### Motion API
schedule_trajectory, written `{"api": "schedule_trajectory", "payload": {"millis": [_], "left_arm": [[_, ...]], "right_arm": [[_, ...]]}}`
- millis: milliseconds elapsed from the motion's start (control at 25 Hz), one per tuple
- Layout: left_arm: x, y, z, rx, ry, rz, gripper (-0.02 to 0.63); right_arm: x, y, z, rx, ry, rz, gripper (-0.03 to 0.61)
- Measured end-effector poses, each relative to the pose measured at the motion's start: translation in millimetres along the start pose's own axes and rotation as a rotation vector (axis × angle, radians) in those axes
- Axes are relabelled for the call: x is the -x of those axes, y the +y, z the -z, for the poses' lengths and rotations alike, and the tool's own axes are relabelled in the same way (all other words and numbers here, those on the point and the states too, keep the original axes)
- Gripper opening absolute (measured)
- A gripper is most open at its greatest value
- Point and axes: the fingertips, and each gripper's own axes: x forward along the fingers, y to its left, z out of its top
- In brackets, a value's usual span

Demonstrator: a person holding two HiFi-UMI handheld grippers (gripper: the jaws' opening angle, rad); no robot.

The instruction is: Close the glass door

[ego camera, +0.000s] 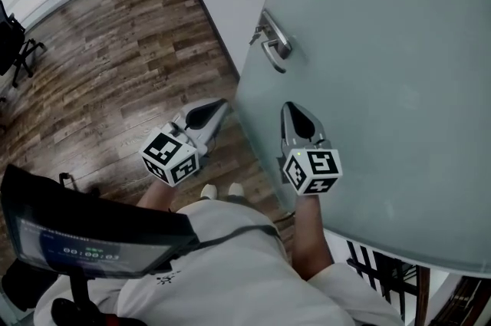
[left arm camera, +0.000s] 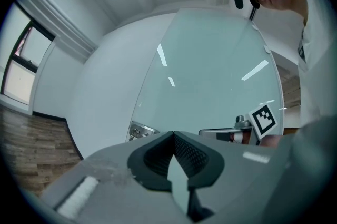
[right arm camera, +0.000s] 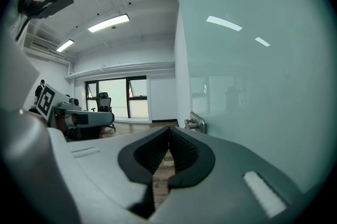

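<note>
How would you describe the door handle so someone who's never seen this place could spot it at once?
Start from the big frosted pale-green glass door filling the right of the head view. Follow its edge beside the wooden floor to a small fitting just beyond the right gripper. That is the handle: the only shiny silver metal piece on the otherwise plain glass.

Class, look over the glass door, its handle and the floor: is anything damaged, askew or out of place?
Nothing stands out. The glass door shows no cracks, its handle looks intact, and the wooden floor shows no spill.
</note>
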Motion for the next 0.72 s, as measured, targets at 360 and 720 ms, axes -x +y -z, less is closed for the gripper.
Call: {"api": "schedule_trajectory", "payload": {"millis": [360,720], "left_arm": [[-14,1,-8,-0.007,-0.02,-0.078,0.002],[-4,15,-6,0.006,-0.019,-0.152,0.002]], "right_arm": [[-55,-37,-2,0.221,0.08,-0.019,0.09],[-124,-60,41,0.325,0.282,-0.013,0.241]]}}
